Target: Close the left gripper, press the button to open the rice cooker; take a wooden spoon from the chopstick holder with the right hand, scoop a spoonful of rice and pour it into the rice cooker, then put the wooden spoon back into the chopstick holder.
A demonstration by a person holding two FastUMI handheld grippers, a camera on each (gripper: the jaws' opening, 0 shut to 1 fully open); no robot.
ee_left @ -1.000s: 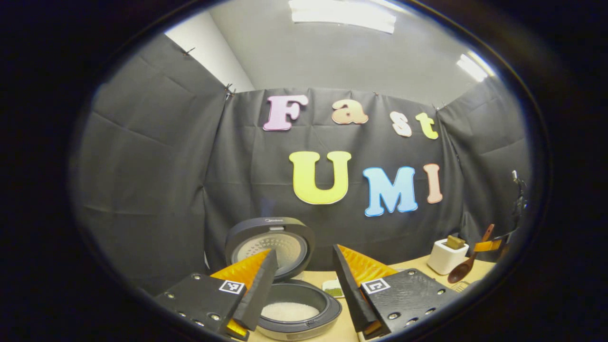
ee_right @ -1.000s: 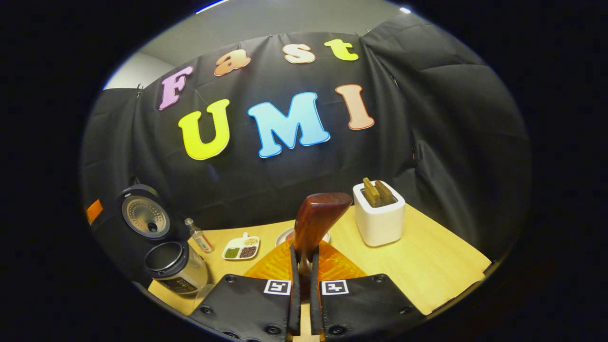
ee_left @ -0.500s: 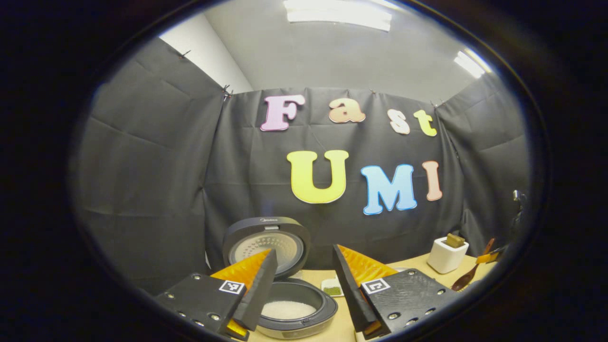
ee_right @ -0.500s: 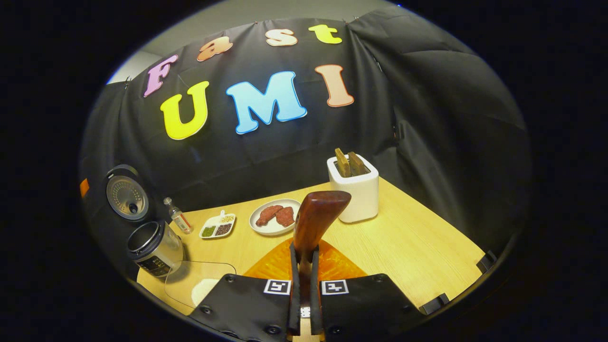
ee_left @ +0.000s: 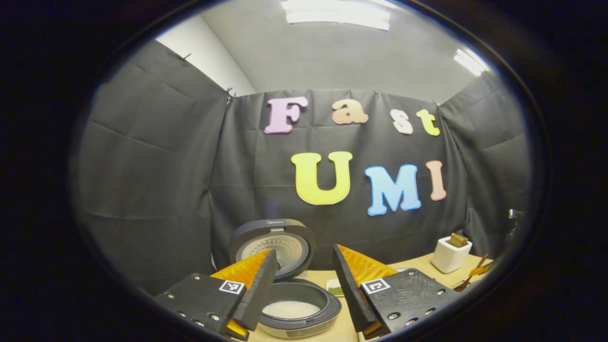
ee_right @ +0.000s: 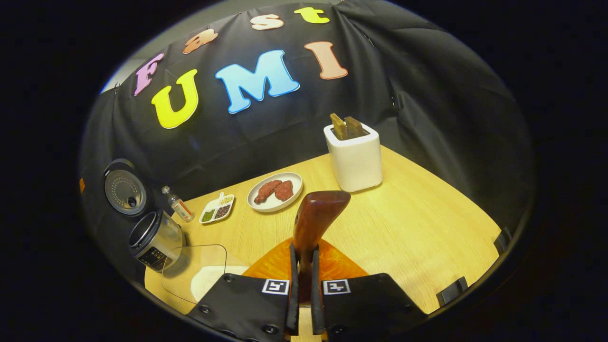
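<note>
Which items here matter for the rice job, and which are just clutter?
Job:
rice cooker, lid up
wooden spoon, clamped in the right tool
white holder
clear rice container

Clutter:
plate of meat
divided bean dish
small bottle

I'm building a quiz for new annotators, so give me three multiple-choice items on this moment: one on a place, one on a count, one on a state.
1. Where does the plate of meat lie?
A. Between the divided dish and the chopstick holder
B. Inside the rice cooker
C. On the clear container

2. How many pieces of meat are on it?
A. One
B. Two
C. Four

3. What state is the rice cooker in?
A. Lid shut
B. Lid up, rice in the pot
C. Lid up, pot bare

Answers: 1 A, the divided dish is on one side and the chopstick holder on the other; 2 B, two pieces lie side by side; 3 B, the raised lid stands over white rice.
</note>
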